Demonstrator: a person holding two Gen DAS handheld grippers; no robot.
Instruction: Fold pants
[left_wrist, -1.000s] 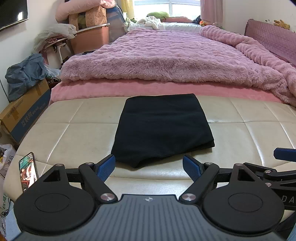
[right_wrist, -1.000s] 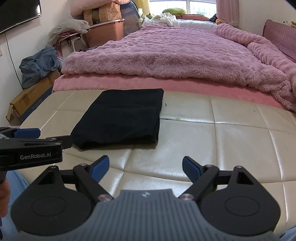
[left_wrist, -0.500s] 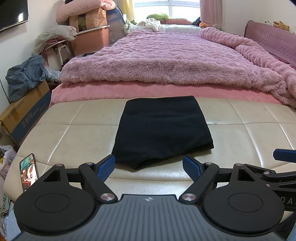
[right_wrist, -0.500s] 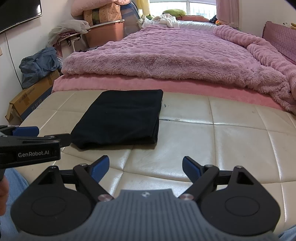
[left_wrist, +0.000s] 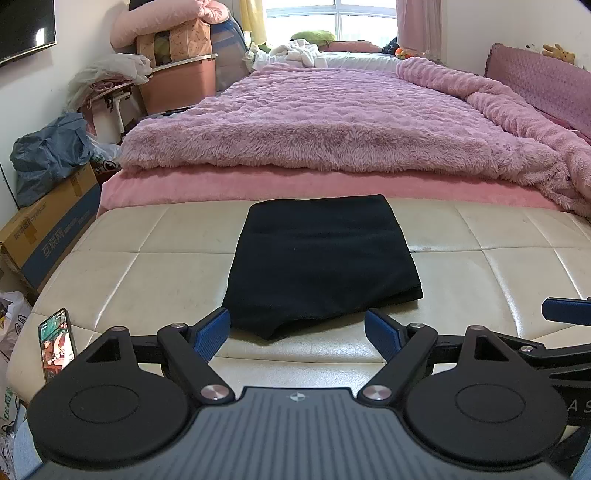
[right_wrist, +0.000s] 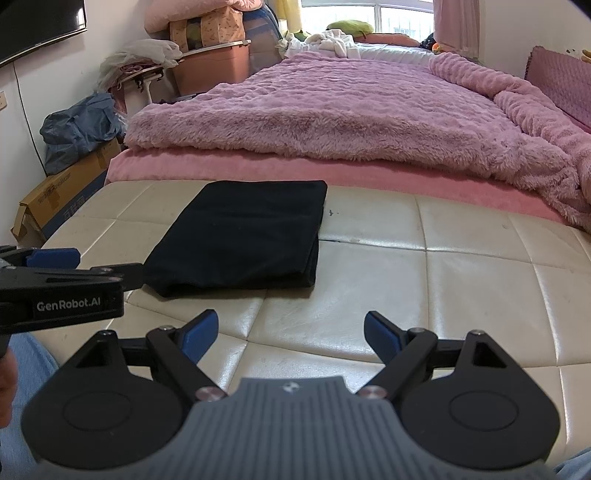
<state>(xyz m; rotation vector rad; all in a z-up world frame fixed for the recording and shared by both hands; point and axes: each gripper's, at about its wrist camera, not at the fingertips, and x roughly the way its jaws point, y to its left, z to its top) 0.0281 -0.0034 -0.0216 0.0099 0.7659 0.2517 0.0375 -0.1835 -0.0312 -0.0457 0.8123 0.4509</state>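
The black pants (left_wrist: 321, 258) lie folded into a flat rectangle on the cream leather bench (left_wrist: 147, 266). They also show in the right wrist view (right_wrist: 243, 236), left of centre. My left gripper (left_wrist: 297, 332) is open and empty, just short of the pants' near edge. My right gripper (right_wrist: 290, 332) is open and empty over bare bench (right_wrist: 443, 280), to the right of the pants. The left gripper's side shows at the left of the right wrist view (right_wrist: 66, 288).
A bed with a fluffy pink blanket (left_wrist: 332, 122) runs behind the bench. A phone (left_wrist: 55, 343) lies on the bench's near left corner. Cardboard boxes (left_wrist: 48, 229) and bags (left_wrist: 48, 155) stand on the floor at the left.
Both grippers have drawn back a little from the pants. The pants lie still.
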